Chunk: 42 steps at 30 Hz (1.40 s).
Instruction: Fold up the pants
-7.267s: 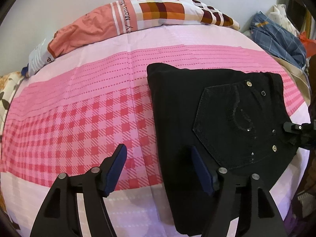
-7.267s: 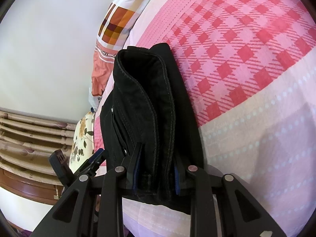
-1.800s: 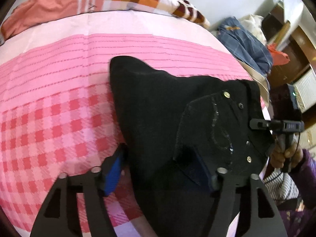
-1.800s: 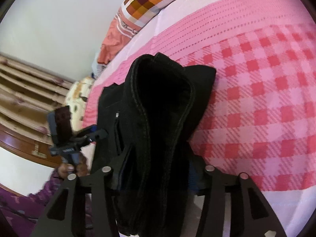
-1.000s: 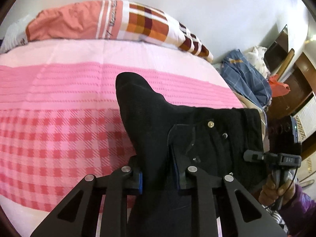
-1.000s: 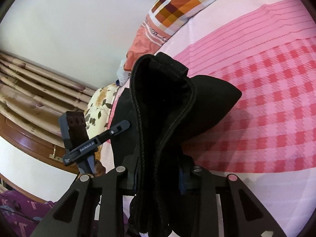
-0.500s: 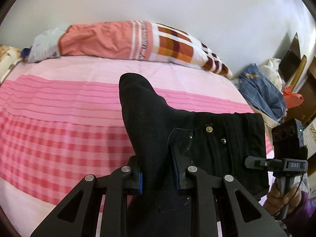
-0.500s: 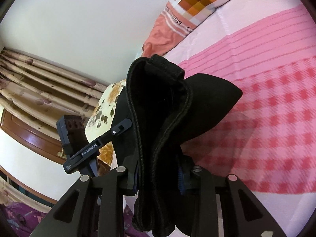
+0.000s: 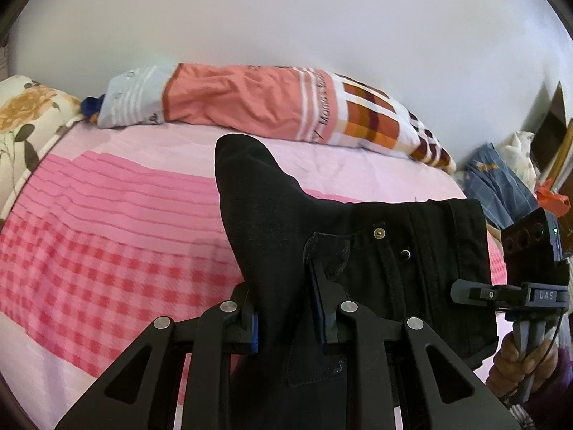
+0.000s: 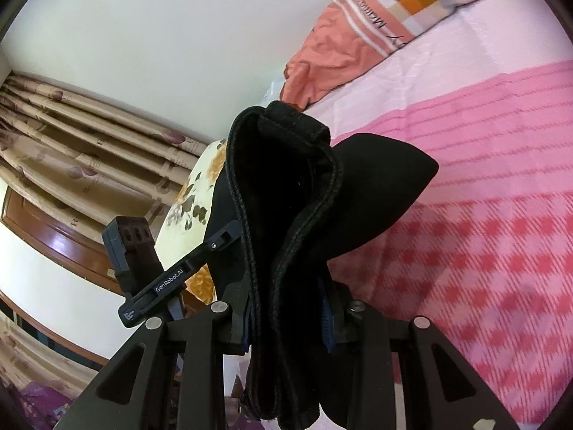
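Observation:
The folded black pants (image 9: 322, 236) hang in the air above the pink bed (image 9: 107, 236). My left gripper (image 9: 286, 319) is shut on one edge of the folded bundle, beside the back pocket with metal studs. My right gripper (image 10: 286, 322) is shut on the thick waistband end of the pants (image 10: 283, 193). Each gripper shows in the other's view: the right one at the far right of the left wrist view (image 9: 515, 292), the left one at the left of the right wrist view (image 10: 179, 276). The bundle sags between them.
A long orange and plaid pillow (image 9: 272, 107) lies along the wall at the back of the bed. A floral cushion (image 9: 25, 122) is at the left. Blue clothes (image 9: 497, 182) are piled at the right. Curtains (image 10: 71, 143) hang behind the left gripper.
Both grippers have risen with the pants, lifting the folded bundle off the bed. The views tilted up, showing more wall, pillow and curtains.

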Each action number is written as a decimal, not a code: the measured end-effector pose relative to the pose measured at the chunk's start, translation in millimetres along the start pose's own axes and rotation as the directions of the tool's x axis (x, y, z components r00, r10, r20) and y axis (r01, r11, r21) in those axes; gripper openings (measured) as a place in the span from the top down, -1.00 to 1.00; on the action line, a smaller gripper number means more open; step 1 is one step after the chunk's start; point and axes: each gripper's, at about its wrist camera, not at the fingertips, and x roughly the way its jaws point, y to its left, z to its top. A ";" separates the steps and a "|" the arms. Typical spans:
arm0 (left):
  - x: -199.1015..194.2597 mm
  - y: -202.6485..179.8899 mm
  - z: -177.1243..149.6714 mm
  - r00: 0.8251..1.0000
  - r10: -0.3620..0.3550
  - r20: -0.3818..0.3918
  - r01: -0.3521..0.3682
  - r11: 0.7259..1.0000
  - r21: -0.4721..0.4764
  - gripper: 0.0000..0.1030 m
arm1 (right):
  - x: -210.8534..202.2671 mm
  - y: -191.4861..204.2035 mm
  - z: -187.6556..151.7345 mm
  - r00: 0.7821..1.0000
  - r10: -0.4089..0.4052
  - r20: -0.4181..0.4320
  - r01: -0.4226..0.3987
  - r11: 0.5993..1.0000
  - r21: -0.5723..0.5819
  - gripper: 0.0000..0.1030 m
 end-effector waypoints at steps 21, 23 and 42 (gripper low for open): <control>28.0 85.9 60.5 0.993 0.108 0.047 -0.106 0.993 -0.046 0.56 | 102.5 17.2 83.3 0.999 0.011 -0.036 -0.013 0.998 -0.058 0.45; 33.0 93.3 63.4 0.992 0.118 0.045 -0.116 0.992 -0.051 0.56 | 111.6 15.4 89.0 0.999 0.010 -0.041 -0.012 0.998 -0.057 0.45; 77.9 158.9 71.9 0.985 0.171 0.002 -0.170 0.979 -0.110 0.56 | 156.4 -11.7 123.3 0.999 -0.027 -0.045 0.025 0.999 -0.046 0.46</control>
